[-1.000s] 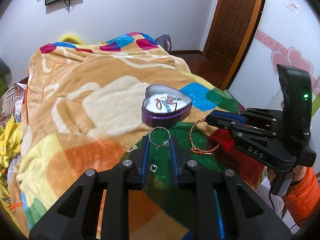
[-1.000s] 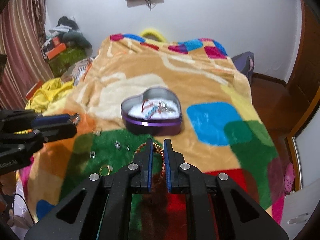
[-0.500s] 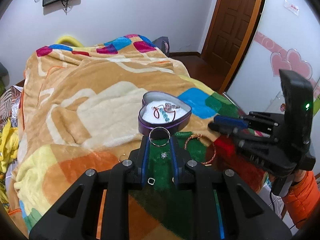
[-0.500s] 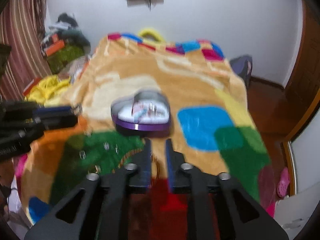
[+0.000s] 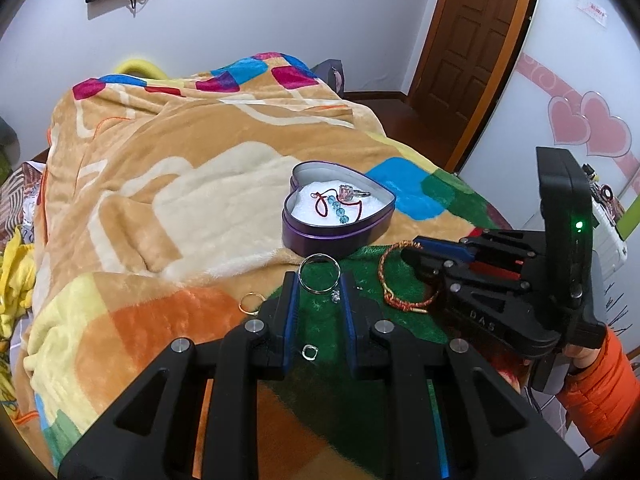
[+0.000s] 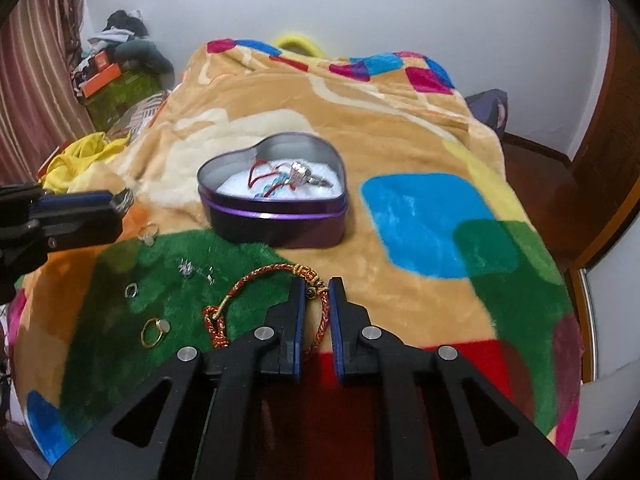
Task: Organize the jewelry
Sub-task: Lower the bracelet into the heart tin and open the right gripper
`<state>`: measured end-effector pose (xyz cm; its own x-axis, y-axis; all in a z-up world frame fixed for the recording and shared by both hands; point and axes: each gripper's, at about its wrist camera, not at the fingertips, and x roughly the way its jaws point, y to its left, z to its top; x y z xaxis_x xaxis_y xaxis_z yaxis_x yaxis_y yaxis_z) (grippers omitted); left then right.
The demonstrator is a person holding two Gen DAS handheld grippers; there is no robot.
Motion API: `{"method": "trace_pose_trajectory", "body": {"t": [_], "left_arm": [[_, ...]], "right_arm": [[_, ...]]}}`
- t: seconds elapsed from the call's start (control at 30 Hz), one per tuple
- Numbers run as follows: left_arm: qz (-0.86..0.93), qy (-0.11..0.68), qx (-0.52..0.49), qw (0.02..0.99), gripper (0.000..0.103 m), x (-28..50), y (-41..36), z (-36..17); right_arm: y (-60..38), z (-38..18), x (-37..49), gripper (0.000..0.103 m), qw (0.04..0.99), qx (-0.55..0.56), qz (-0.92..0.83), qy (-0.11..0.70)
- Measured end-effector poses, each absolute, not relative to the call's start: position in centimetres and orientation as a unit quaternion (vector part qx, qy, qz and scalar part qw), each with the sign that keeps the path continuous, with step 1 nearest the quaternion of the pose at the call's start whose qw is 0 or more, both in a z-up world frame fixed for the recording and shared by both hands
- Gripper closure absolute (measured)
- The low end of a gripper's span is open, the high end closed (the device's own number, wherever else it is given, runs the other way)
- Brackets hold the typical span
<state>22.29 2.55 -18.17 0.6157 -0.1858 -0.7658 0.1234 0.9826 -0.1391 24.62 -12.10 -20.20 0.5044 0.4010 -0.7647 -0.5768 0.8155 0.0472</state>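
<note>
A purple heart-shaped tin (image 5: 338,236) (image 6: 276,224) sits open on the blanket, holding a red cord with blue beads (image 5: 334,206) and a silver ring. My left gripper (image 5: 319,276) is shut on a silver ring (image 5: 319,273) and holds it above the blanket just in front of the tin. My right gripper (image 6: 317,286) is low over a red and gold braided bracelet (image 6: 264,276) (image 5: 400,280), its jaws slightly apart astride the bracelet's beaded part.
Small loose pieces lie on the green patch: a gold ring (image 6: 154,330), a small square ring (image 6: 131,290) (image 5: 310,352), tiny silver studs (image 6: 188,269), another gold ring (image 5: 250,303). A door (image 5: 468,52) stands at the right. Clutter (image 6: 116,76) lies beside the bed.
My left gripper has carried the silver ring closer to the tin. My right gripper has moved forward over the bracelet, so its jaws now straddle the beaded part.
</note>
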Motion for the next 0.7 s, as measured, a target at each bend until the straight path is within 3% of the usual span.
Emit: {"method": "trace_pose_trajectory", "body": {"t": [0.7], "left_arm": [[-0.093,0.386,-0.035,0.917,0.084,25.5,2.5,-14.8]], "right_arm": [[-11.7,-14.0,26.7,0.093,0.896,-0.041,0.287,0.337]]}}
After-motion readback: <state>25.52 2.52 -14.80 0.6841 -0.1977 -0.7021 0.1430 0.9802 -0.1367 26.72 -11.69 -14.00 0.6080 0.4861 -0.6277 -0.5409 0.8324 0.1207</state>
